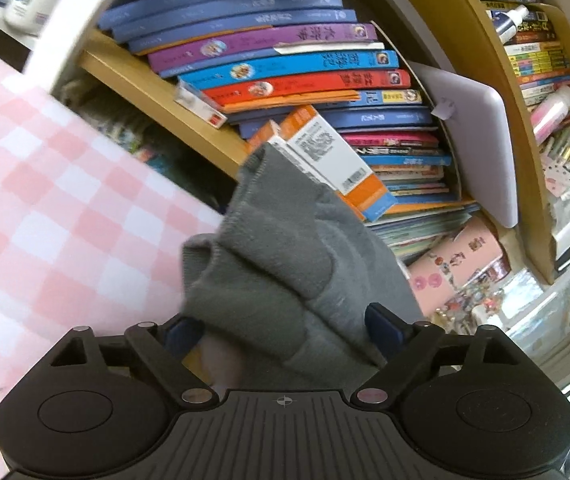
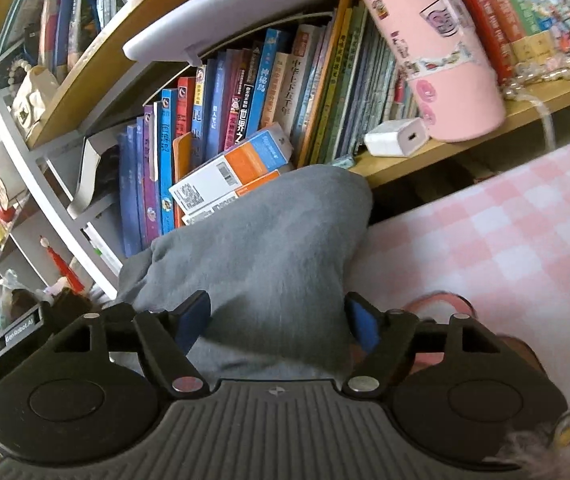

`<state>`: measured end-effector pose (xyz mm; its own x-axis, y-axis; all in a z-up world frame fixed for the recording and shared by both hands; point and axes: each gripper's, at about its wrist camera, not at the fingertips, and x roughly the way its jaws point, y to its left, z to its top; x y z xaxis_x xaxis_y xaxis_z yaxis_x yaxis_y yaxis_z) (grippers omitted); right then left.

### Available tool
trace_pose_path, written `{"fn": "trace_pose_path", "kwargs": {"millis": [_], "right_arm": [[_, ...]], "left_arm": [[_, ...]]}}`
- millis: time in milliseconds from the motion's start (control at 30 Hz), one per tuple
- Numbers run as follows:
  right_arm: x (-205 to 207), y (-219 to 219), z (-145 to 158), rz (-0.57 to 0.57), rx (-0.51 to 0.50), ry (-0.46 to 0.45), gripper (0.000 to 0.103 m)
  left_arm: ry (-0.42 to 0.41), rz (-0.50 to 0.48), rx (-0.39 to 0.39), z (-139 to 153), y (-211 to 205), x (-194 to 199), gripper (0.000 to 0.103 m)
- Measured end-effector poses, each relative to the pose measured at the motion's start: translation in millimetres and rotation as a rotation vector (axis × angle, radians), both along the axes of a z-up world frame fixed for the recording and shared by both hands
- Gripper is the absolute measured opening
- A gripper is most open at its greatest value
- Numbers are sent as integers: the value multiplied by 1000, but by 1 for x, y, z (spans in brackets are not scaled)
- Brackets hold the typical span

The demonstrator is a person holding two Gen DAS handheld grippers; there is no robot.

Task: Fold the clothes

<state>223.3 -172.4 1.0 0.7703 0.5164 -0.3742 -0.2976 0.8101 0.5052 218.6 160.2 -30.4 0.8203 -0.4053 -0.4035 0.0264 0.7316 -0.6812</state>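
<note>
A grey knit garment (image 1: 285,264) is lifted off the pink-and-white checked tabletop (image 1: 45,200). My left gripper (image 1: 283,326) is shut on a bunched edge of it; the cloth fills the gap between the blue pads and hides the fingertips. In the right wrist view the same grey garment (image 2: 269,248) rises in a hump in front of the camera. My right gripper (image 2: 279,322) is shut on it, blue pads on either side of the cloth. The checked tabletop (image 2: 505,240) lies to the right.
A wooden bookshelf (image 1: 157,88) packed with books stands just behind the table. An orange-and-white box (image 1: 325,152) leans by the garment. A pink tumbler (image 2: 433,44) and a white charger (image 2: 397,138) sit on the shelf. A white laptop (image 1: 481,148) leans among the books.
</note>
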Motion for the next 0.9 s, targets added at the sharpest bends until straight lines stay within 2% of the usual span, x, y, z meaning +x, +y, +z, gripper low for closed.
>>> {"fn": "trace_pose_path", "kwargs": {"millis": [200, 267, 433, 600, 733, 900], "right_arm": [[-36, -2, 0, -12, -84, -16, 73], [-51, 1, 1, -16, -116, -20, 74], [-87, 12, 4, -24, -207, -49, 78], [-119, 22, 9, -45, -299, -123, 86], [-138, 27, 11, -70, -350, -166, 91], [-147, 31, 8, -93, -409, -169, 97]], "left_arm": [[-2, 60, 37, 4, 12, -35, 92], [-10, 86, 71, 7, 14, -51, 92], [-63, 118, 243, 19, 4, -90, 93], [-122, 113, 415, 31, -16, -122, 97], [-126, 113, 501, 34, -29, -139, 97], [-113, 137, 580, 34, -36, -157, 101]]}}
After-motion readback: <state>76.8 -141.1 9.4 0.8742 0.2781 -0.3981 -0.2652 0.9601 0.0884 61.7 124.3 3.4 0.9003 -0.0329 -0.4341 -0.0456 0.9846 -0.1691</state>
